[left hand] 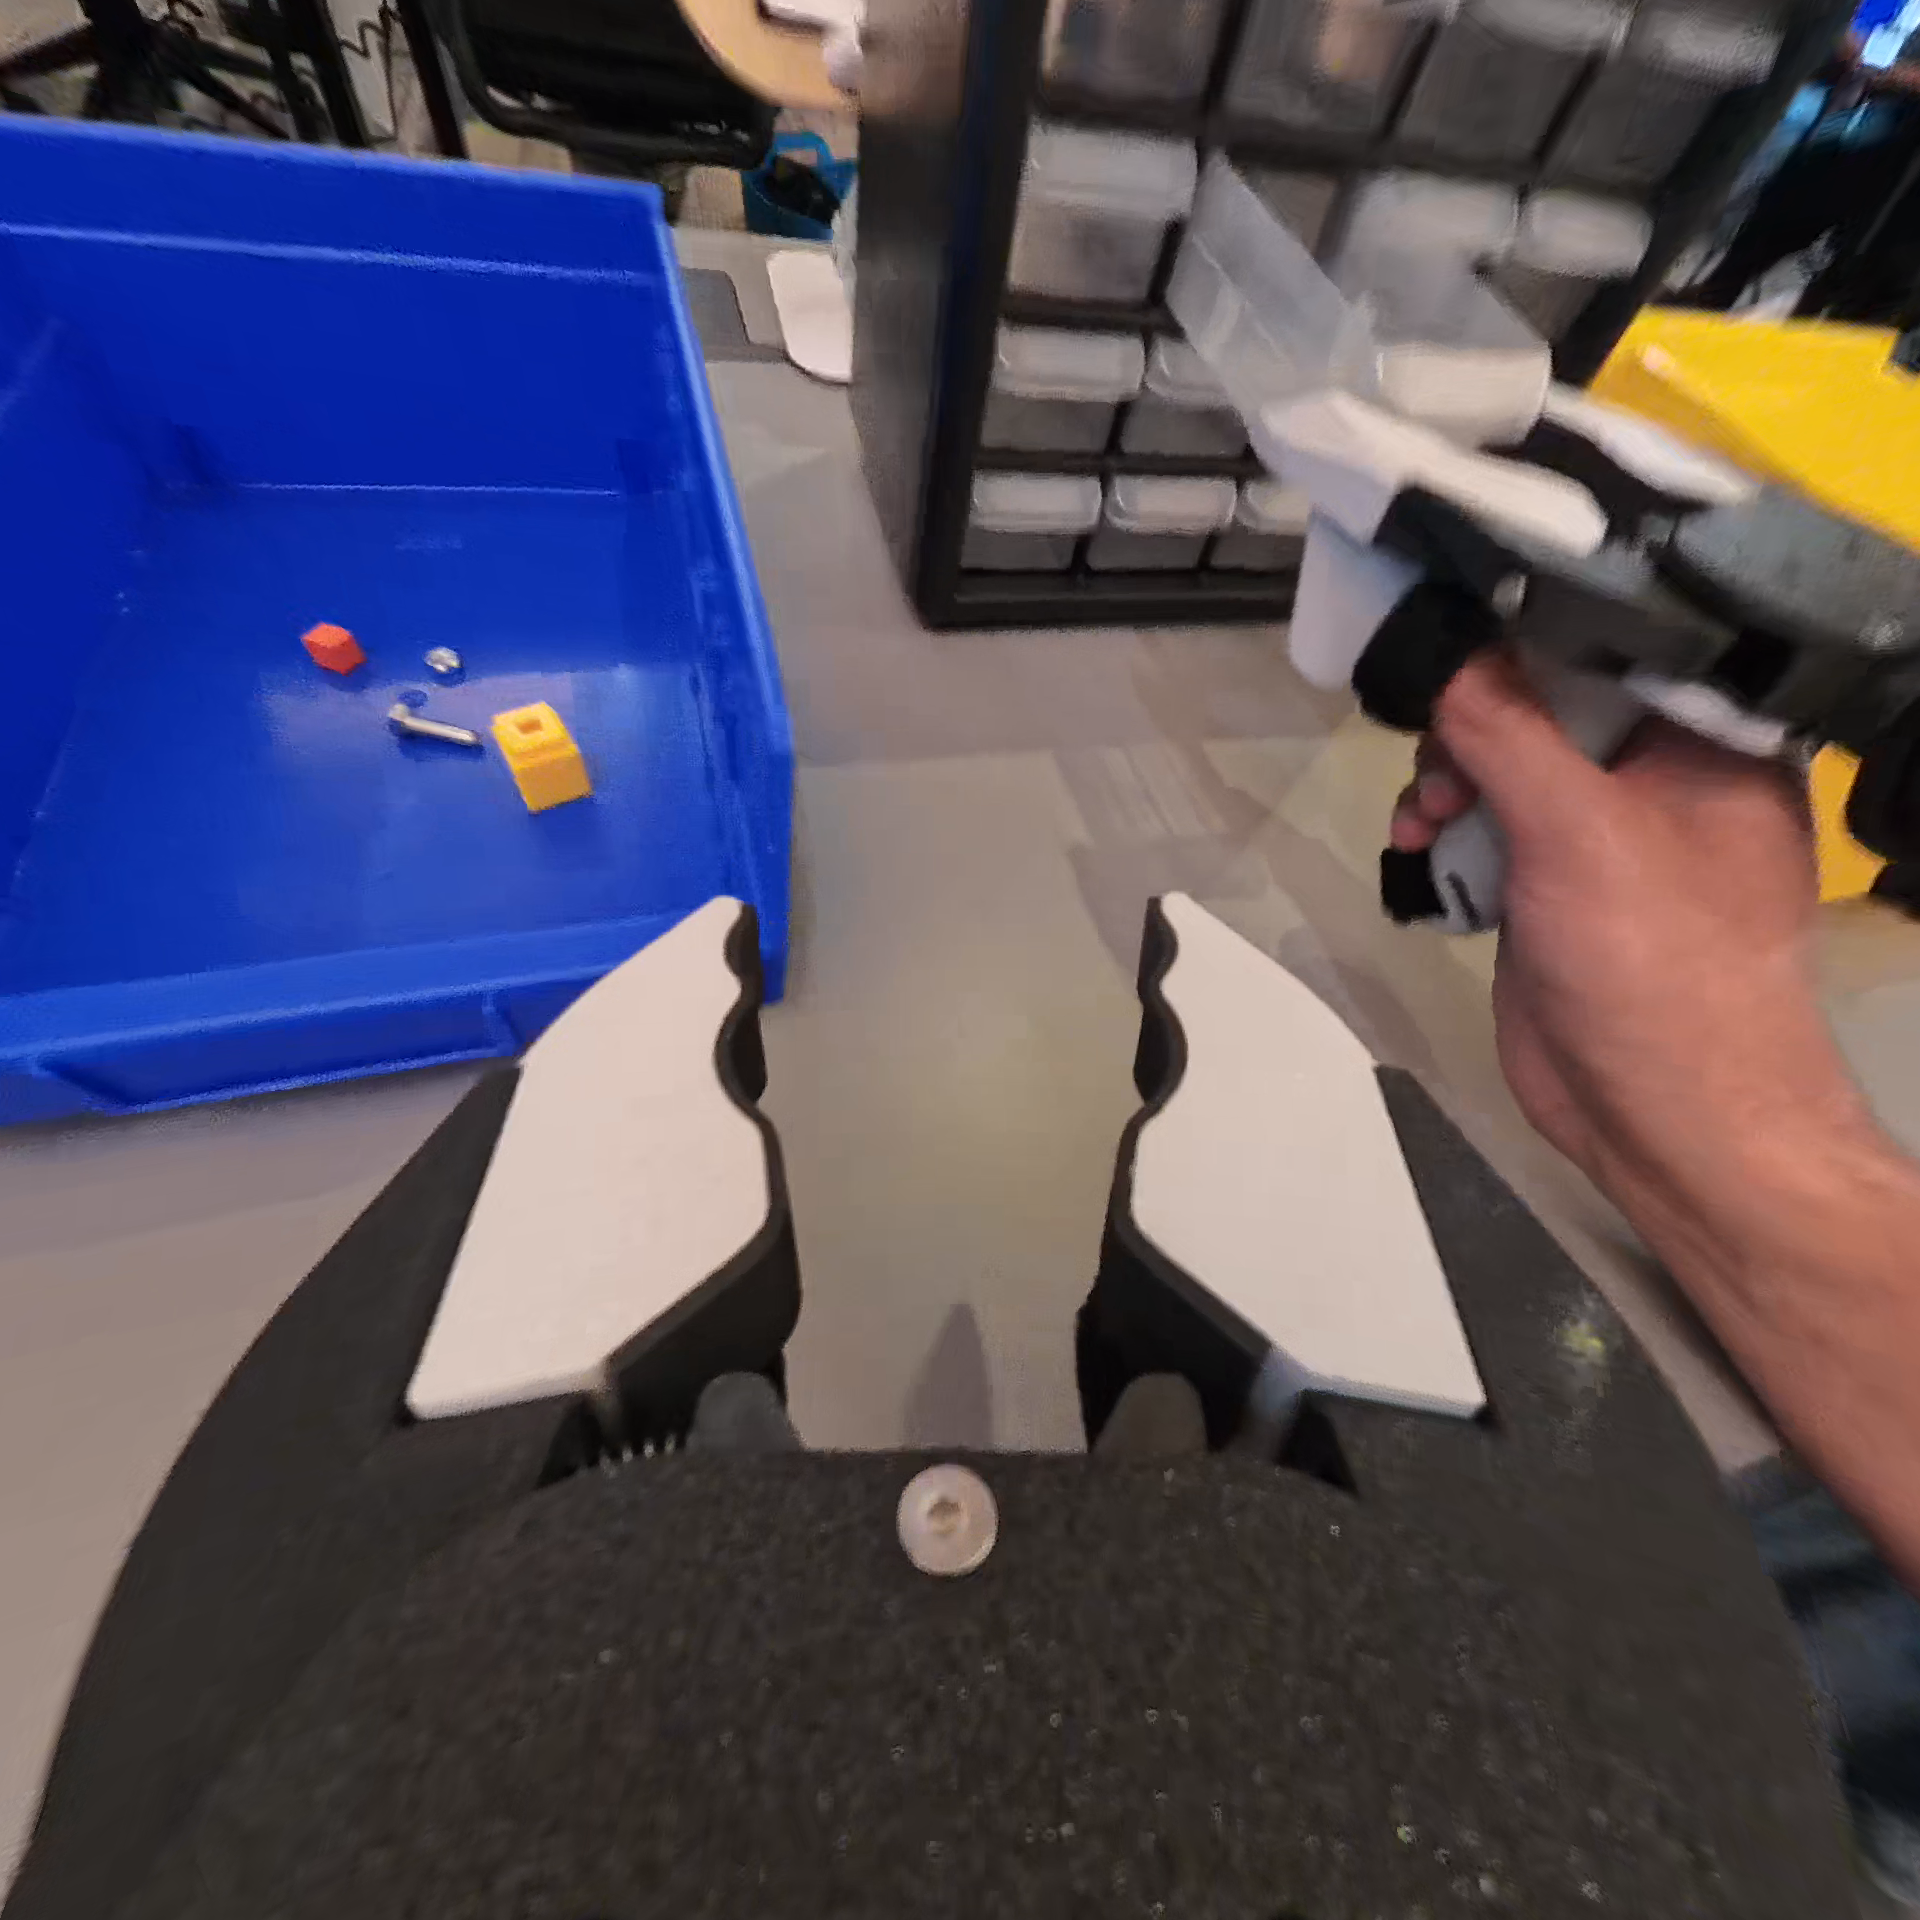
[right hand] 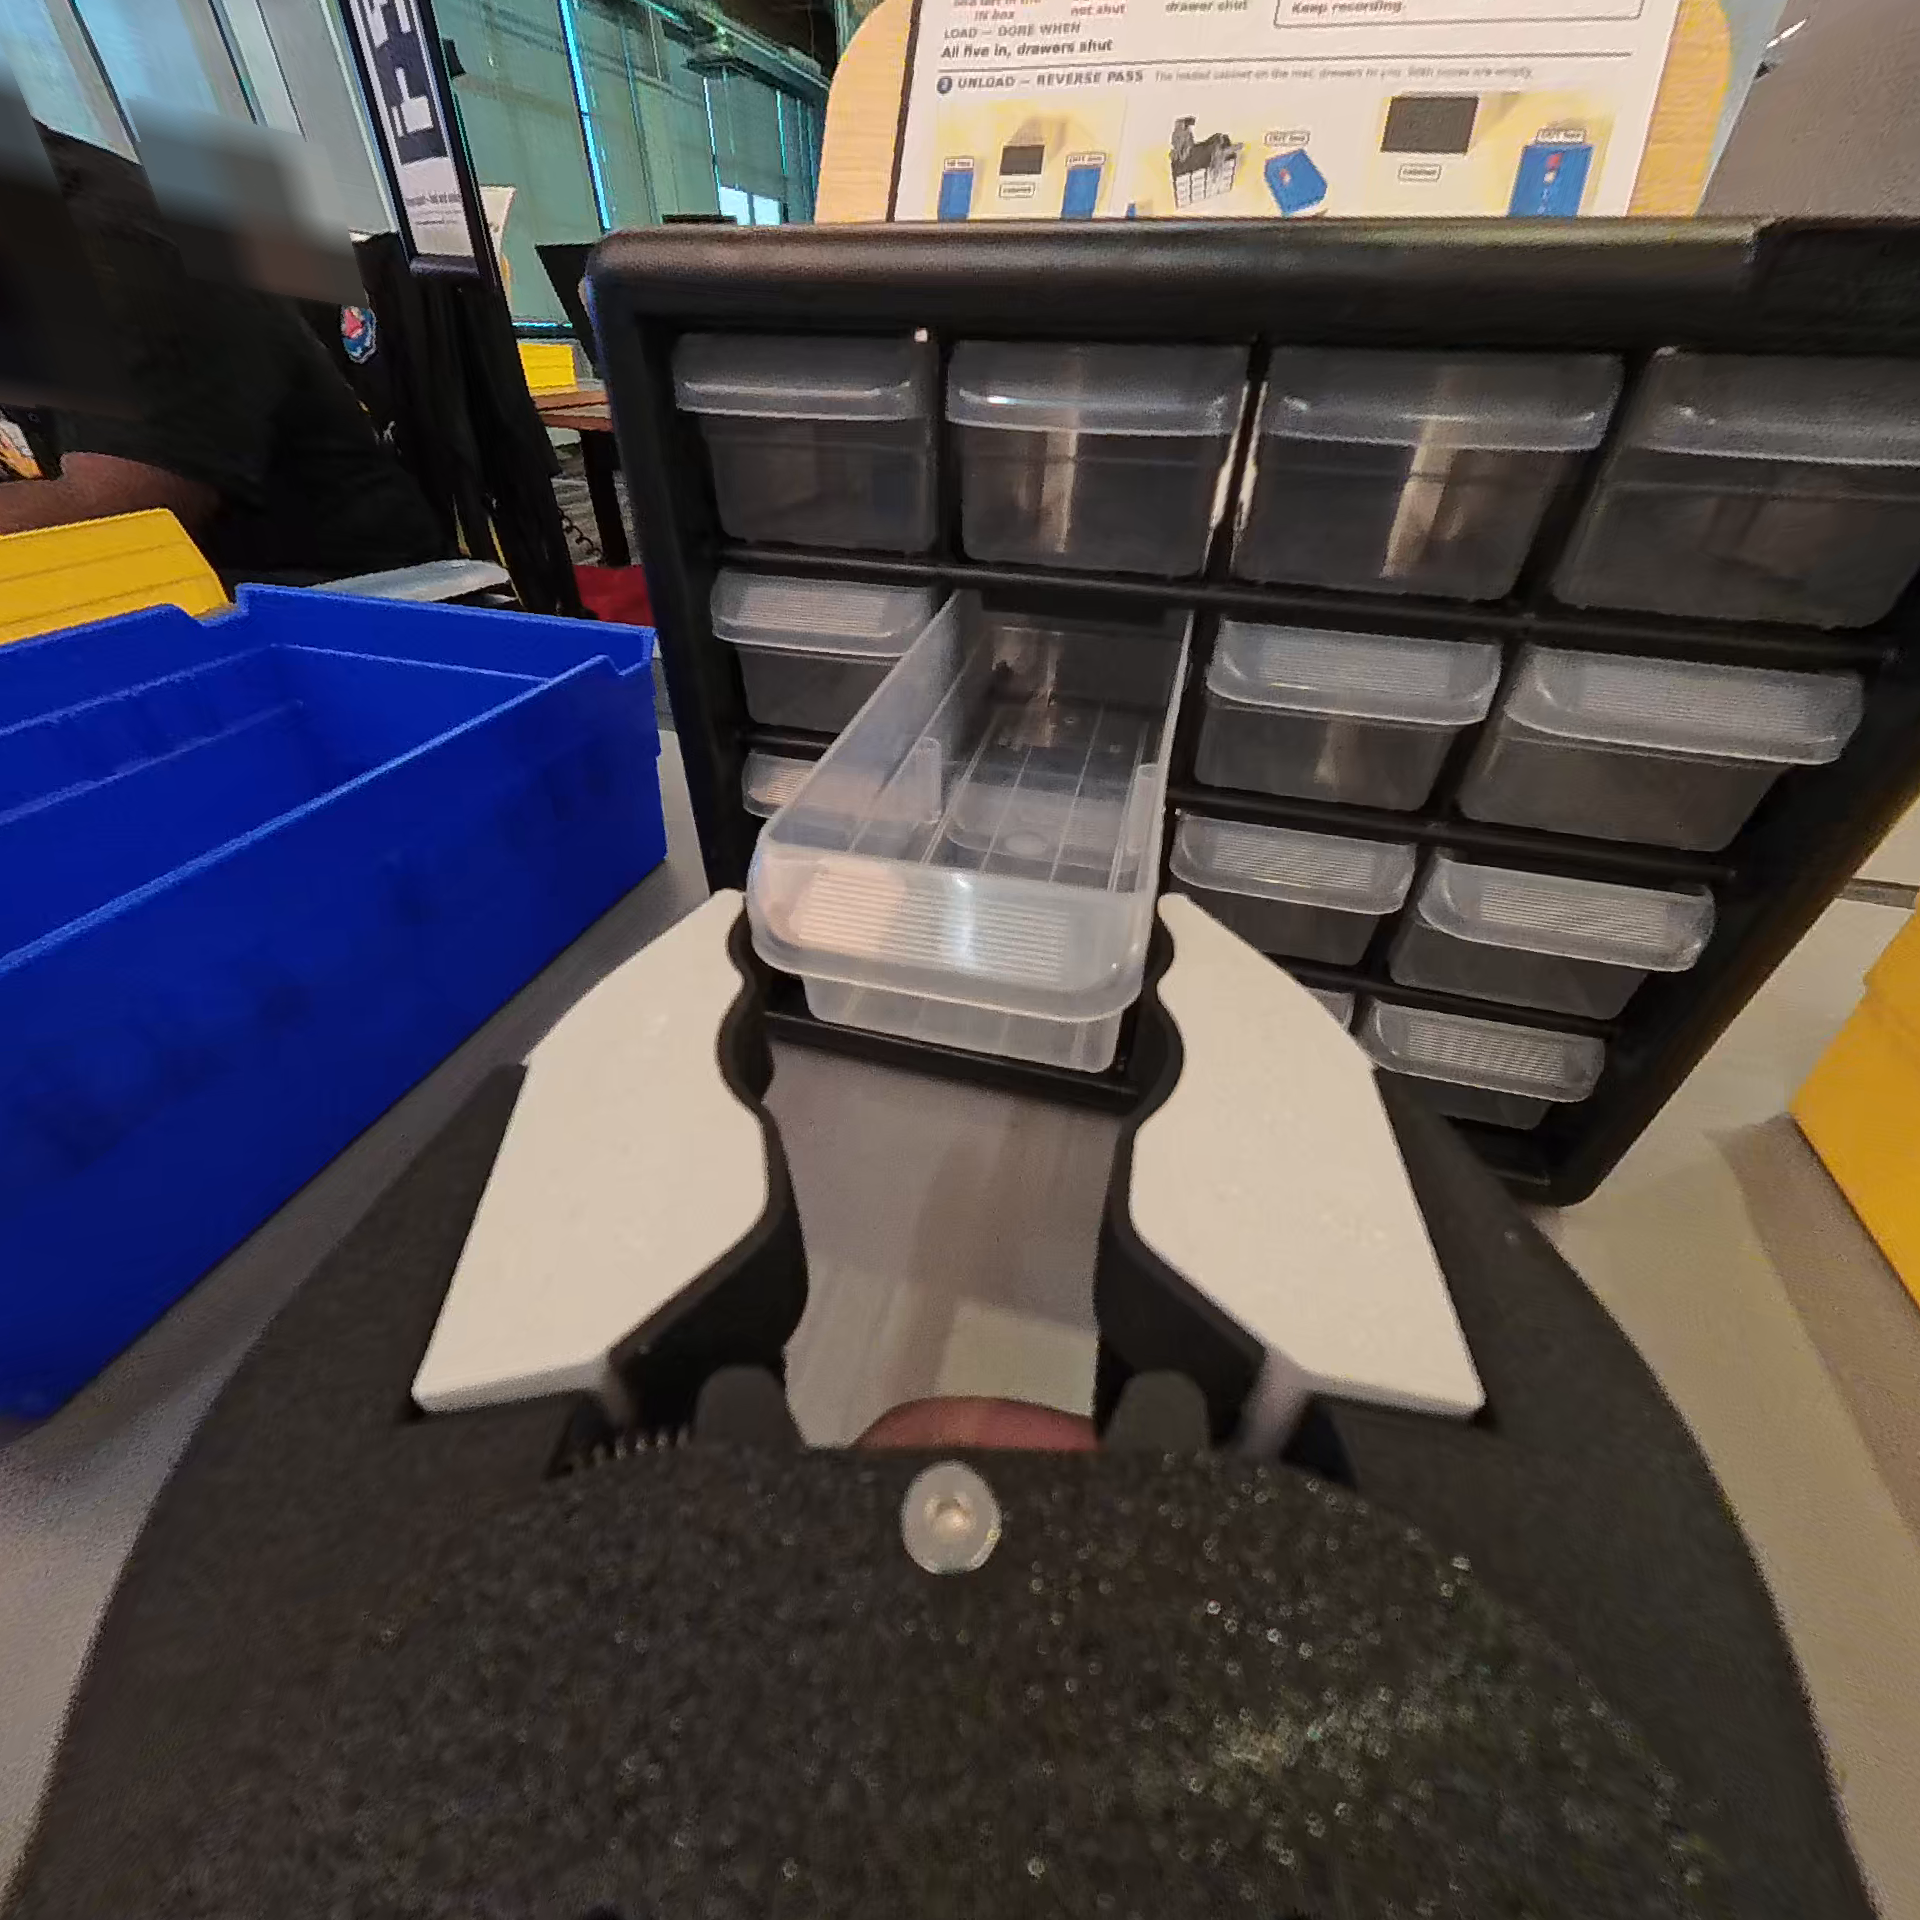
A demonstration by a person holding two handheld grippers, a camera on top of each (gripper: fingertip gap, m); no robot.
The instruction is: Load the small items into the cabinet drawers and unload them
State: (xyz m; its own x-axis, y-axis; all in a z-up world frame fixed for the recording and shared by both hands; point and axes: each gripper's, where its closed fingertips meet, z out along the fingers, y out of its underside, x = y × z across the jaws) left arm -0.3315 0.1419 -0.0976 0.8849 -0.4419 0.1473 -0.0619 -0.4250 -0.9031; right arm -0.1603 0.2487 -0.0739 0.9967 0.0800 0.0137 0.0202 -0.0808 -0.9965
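Observation:
A black cabinet (right hand: 1143, 249) of clear drawers stands on the grey table. One clear drawer (right hand: 966, 831) in the second row is pulled far out. My right gripper (right hand: 951, 914) is open, with its fingertips on either side of the drawer's front. A blue bin (left hand: 727, 623) holds a red cube (left hand: 332, 646), a yellow cube (left hand: 542, 753), a metal bolt (left hand: 431, 724) and a small nut (left hand: 444, 659). My left gripper (left hand: 951, 914) is open and empty above the table, just right of the bin's near corner. The right gripper (left hand: 1320, 457), held by a hand (left hand: 1621, 914), also shows there at the drawer (left hand: 1268, 281).
A yellow bin (left hand: 1766, 416) sits right of the cabinet (left hand: 935, 416); it also shows in the right wrist view (right hand: 1860, 1091). The blue bin (right hand: 312, 935) is left of the cabinet. An instruction board (right hand: 1288, 104) stands behind it. A person in dark clothes (right hand: 208, 436) is at the far left.

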